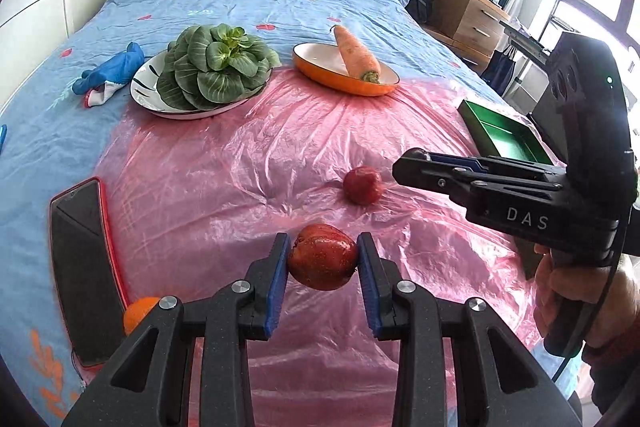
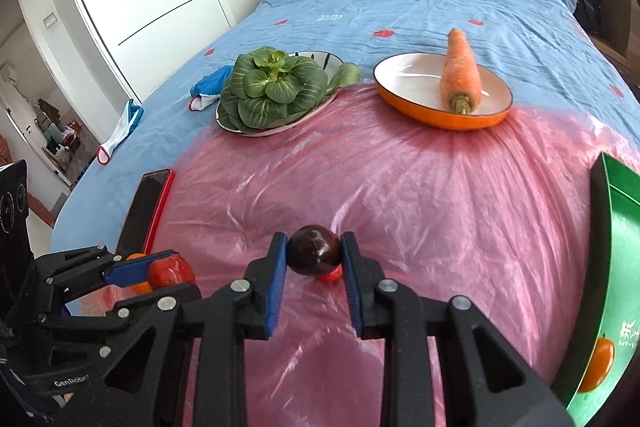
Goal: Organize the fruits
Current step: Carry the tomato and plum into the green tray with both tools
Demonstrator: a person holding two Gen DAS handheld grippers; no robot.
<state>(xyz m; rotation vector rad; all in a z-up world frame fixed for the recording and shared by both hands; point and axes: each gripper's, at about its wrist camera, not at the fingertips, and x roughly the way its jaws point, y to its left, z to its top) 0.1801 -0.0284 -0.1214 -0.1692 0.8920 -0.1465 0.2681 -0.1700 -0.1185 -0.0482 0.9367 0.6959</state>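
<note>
Your left gripper [image 1: 323, 261] clamped on red apple [image 1: 322, 256], lifted over pink plastic sheet [image 1: 240, 155]. Your right gripper [image 2: 314, 255] clamped on dark plum [image 2: 314, 249]. Small red fruit [image 1: 362, 185] rests on sheet, 1 o'clock of apple. Green tray [image 2: 616, 267] at your 3 o'clock.

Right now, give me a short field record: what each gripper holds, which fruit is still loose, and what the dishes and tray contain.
left gripper: shut on red apple-like fruit
right gripper: shut on dark round plum-like fruit
loose fruit: small red fruit on pink plastic sheet; orange beside black phone in red case
orange oval dish: one carrot
white patterned plate: leafy green vegetable
green tray: visible part empty
</note>
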